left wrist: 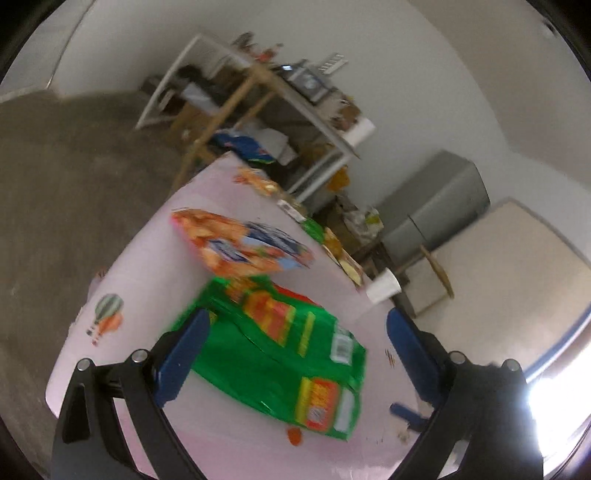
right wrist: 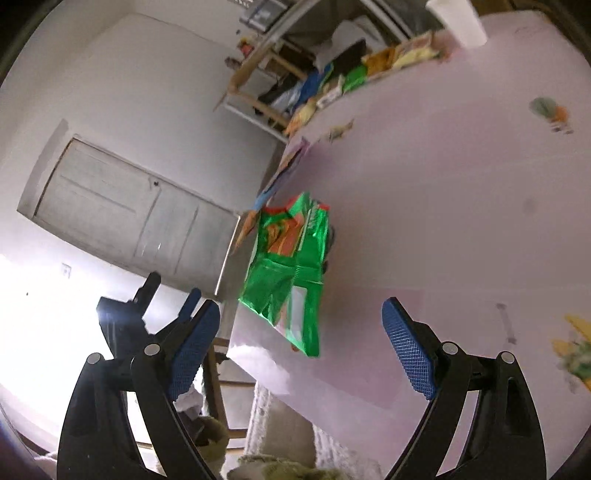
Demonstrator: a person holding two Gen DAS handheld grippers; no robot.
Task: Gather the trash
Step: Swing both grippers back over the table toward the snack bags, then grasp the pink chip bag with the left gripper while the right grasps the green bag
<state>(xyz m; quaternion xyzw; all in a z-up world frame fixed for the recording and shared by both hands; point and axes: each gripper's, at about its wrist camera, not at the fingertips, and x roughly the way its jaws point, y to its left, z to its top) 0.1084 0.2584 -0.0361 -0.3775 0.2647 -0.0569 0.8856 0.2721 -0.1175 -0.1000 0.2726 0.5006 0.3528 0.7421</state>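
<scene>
A crumpled green snack bag (left wrist: 291, 354) lies flat on the pale pink table (left wrist: 155, 266). My left gripper (left wrist: 295, 354) is open, its blue pads on either side of the bag, just above it. An orange and blue snack bag (left wrist: 243, 243) lies just beyond it. In the right wrist view the green bag (right wrist: 291, 266) lies near the table's edge, ahead of my right gripper (right wrist: 301, 350), which is open and empty. The left gripper (right wrist: 147, 306) shows at the left of that view.
A white paper cup (left wrist: 382, 288) stands at the table's far edge, also seen in the right wrist view (right wrist: 458, 22). More wrappers (left wrist: 295, 210) line that edge. Wooden shelves (left wrist: 236, 107) and a grey cabinet (left wrist: 439, 210) stand beyond. A door (right wrist: 122, 218) is on the wall.
</scene>
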